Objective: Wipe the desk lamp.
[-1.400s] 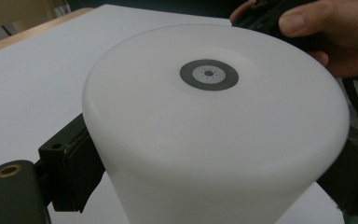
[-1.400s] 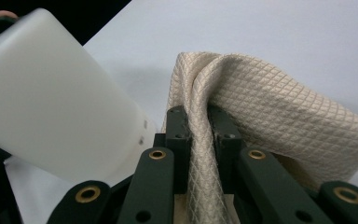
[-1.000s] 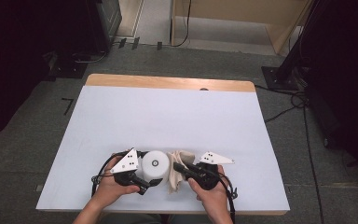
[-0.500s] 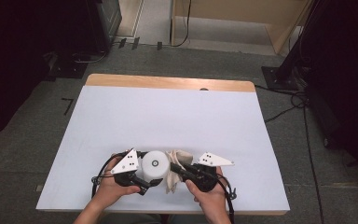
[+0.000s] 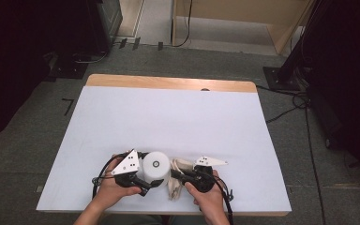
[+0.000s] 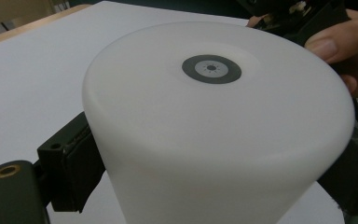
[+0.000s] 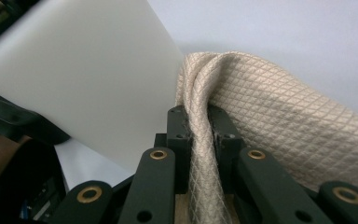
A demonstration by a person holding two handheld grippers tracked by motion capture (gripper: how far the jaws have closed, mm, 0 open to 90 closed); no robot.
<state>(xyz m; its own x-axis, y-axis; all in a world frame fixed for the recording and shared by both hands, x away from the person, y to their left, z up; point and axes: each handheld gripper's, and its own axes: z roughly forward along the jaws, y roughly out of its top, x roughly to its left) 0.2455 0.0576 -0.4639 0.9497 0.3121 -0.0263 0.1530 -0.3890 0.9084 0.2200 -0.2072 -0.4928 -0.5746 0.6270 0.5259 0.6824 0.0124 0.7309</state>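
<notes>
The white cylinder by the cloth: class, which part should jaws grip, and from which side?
Grip the white cylinder across its smooth curved wall, below the flat top, coming in level from its left. The cloth crowds its right. The left gripper already clamps it so; the right gripper pinches the cloth.

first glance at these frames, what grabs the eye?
The white cylinder with a grey round mark on top, standing near the table's front edge, clamped at its sides by the left gripper. Right beside it, the right gripper is shut on a fold of beige quilted cloth, bunched against the cylinder's side.
</notes>
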